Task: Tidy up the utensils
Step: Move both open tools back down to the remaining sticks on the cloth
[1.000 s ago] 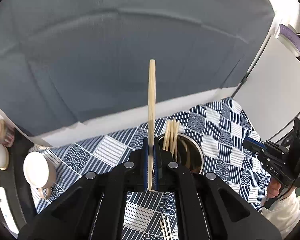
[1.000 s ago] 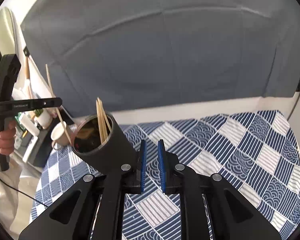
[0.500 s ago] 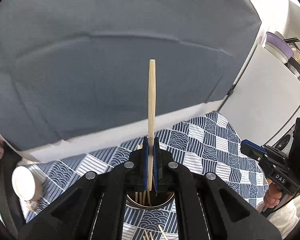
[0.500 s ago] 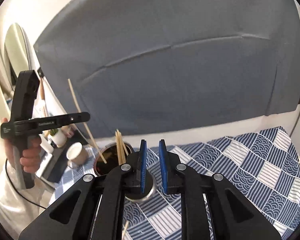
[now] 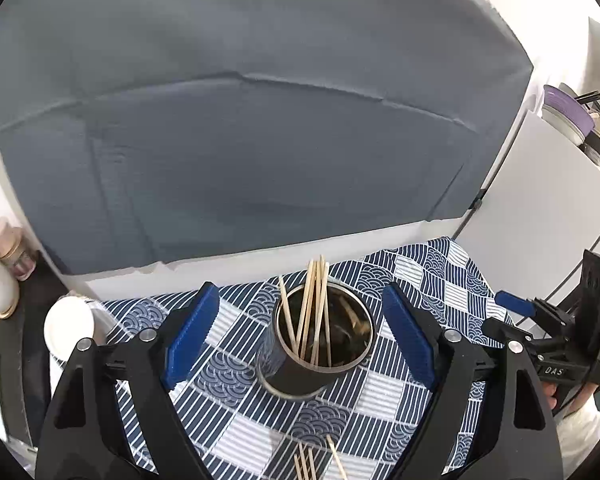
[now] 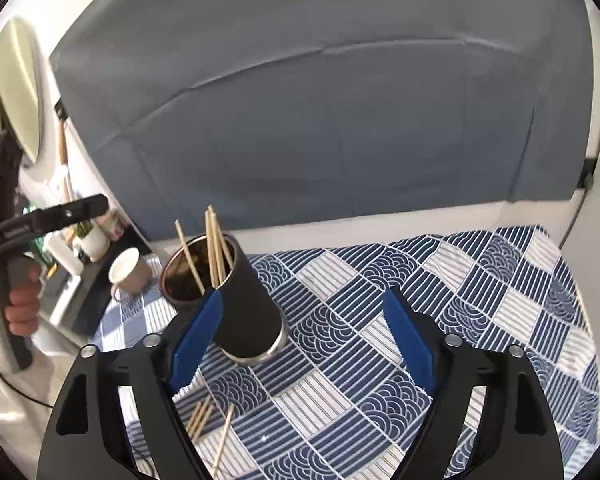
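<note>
A dark cylindrical utensil holder (image 5: 320, 356) with a metal rim stands upright on a desk covered by a blue-and-white patterned cloth (image 5: 236, 384). Several wooden chopsticks (image 5: 314, 304) stand inside it, leaning against its rim with their ends poking up above it. More loose chopsticks (image 6: 204, 416) lie flat on the cloth just in front of the holder, near the bottom edge of both views.

The left tongs (image 5: 296, 340) hang above the holder with their blue pads far apart and opening; the holder shows in the gap below them, but the pads touch nothing. In the right wrist view a hand (image 6: 20, 300) grips the handle of these tongs at the left edge.

The right tongs (image 6: 300, 336) are likewise wide apart and opening, with nothing clamped; the holder sits just behind their left pad, and bare cloth lies between them.

A white mug (image 6: 130, 274) rests at the cloth's left edge, beside the holder. A grey fabric backdrop (image 5: 260, 140) rises behind the desk.
</note>
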Available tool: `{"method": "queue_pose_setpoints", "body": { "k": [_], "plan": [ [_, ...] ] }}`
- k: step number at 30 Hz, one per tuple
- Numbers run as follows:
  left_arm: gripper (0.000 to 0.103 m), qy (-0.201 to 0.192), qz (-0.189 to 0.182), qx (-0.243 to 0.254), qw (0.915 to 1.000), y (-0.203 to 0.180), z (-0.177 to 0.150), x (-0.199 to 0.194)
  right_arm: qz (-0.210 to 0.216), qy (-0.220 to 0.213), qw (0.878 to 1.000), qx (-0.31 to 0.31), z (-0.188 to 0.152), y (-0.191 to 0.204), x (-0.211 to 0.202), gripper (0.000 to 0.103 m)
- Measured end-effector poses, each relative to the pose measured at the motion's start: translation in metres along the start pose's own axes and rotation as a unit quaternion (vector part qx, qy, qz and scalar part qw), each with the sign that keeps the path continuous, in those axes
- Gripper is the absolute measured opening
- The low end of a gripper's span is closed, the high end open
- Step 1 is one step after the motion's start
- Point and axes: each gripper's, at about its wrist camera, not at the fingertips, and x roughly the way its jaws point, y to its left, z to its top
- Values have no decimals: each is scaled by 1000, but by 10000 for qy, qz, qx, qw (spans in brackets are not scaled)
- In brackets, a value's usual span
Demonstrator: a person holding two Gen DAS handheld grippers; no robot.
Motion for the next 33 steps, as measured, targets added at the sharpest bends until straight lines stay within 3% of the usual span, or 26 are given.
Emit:
{"method": "queue_pose_setpoints", "body": {
  "k": [6, 11, 14, 17, 21, 23, 26, 29, 33],
  "plan": [
    [95, -101, 400, -257, 9988, 2, -32, -39, 93, -40, 9992, -392, -4, 26, -20, 86],
    [97, -221, 577, -884, 9942, 16, -69, -73, 219, -243, 9970, -698, -12, 47, -39, 92],
    [97, -312, 839, -1113, 9897, 17, -97, -90, 43, -560, 9950, -825, -23, 57, -50, 95],
    [97, -361, 928, -991, 9901, 13, -123, -102, -324, -748, 9914, -1024, -41, 69, -52, 95],
    [97, -382, 1335, -733, 9876, 1, -166, -113, -151, -264, 9913, -1278, -65, 81, -35, 95],
    [97, -285, 1440, -769, 9862, 0, -183, -113, 404, 284, 9902, -1305, -81, 86, -19, 95],
    [97, 129, 1554, -865, 9840, -1, -216, -108, 434, 416, 9905, -1237, -102, 93, -12, 95],
    [97, 367, 1443, -954, 9842, -2, -240, -100, 658, 809, 9867, -1250, -126, 98, -3, 95],
    [97, 616, 1299, -1299, 9810, 1, -269, -84, 528, 1157, 9839, -1256, -151, 99, 10, 95]
  ]
}}
